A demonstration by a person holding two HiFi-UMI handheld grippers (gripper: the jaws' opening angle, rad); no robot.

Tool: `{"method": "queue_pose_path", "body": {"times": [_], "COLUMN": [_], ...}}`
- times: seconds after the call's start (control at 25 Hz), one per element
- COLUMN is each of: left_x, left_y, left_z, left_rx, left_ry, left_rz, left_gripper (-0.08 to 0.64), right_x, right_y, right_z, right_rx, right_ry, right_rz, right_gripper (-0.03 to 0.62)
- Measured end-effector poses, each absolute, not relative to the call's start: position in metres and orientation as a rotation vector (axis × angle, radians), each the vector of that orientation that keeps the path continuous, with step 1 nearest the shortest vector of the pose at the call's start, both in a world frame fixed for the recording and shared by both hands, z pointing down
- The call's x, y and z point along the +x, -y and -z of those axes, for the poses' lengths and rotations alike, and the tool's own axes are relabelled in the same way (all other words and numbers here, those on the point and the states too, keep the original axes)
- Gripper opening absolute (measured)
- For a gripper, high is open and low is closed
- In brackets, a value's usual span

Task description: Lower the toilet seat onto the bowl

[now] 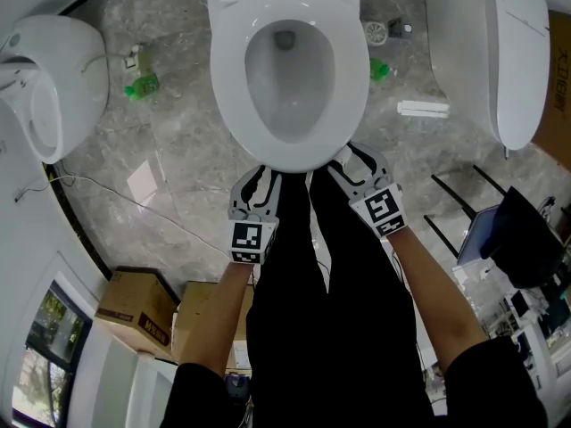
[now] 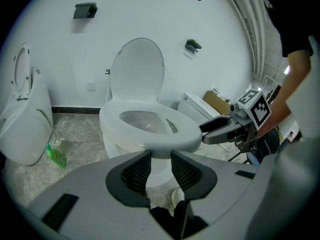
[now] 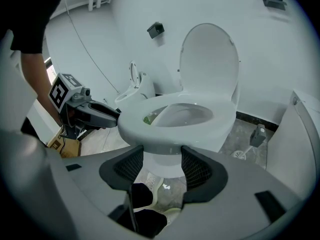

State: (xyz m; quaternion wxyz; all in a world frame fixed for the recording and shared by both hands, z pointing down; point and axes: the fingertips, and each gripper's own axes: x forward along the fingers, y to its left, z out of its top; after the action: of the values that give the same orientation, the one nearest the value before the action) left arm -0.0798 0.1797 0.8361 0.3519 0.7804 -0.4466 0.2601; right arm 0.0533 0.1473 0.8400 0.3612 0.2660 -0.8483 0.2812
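The white toilet (image 1: 290, 69) stands in the middle of the head view. Its seat ring (image 2: 150, 129) lies flat on the bowl, and the lid (image 2: 137, 71) stands upright against the wall. My left gripper (image 1: 259, 184) hovers at the seat's front rim, left of centre, jaws open with nothing between them; in its own view the gap (image 2: 161, 156) sits just below the rim. My right gripper (image 1: 351, 163) is at the front rim, right of centre, also open and empty (image 3: 162, 154). Each gripper shows in the other's view: the right gripper (image 2: 210, 130), the left gripper (image 3: 107, 116).
A second toilet (image 1: 45, 87) stands at the left and a third (image 1: 500, 52) at the right. Green bottles (image 1: 141, 86) (image 1: 381, 69) and a brush (image 1: 376, 32) lie on the marble floor. Cardboard boxes (image 1: 134, 306) sit behind me. My black-trousered legs (image 1: 312, 266) stand right before the bowl.
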Motion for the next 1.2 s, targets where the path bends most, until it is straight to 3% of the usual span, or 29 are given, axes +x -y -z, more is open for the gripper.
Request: {"method": "queue_pose_path", "body": {"times": [1.2], "left_x": [-0.075], "left_y": [-0.207], "left_z": [-0.949], "left_rx": [1.902], "left_ry": [1.073], "left_rz": [-0.758], "left_gripper": [0.129], "right_x": [0.059], "right_y": [-0.169], "right_z": [-0.942], "right_rx": [0.639], "right_ry": [2.094], "right_rz": [-0.764], "right_gripper": [0.235]}}
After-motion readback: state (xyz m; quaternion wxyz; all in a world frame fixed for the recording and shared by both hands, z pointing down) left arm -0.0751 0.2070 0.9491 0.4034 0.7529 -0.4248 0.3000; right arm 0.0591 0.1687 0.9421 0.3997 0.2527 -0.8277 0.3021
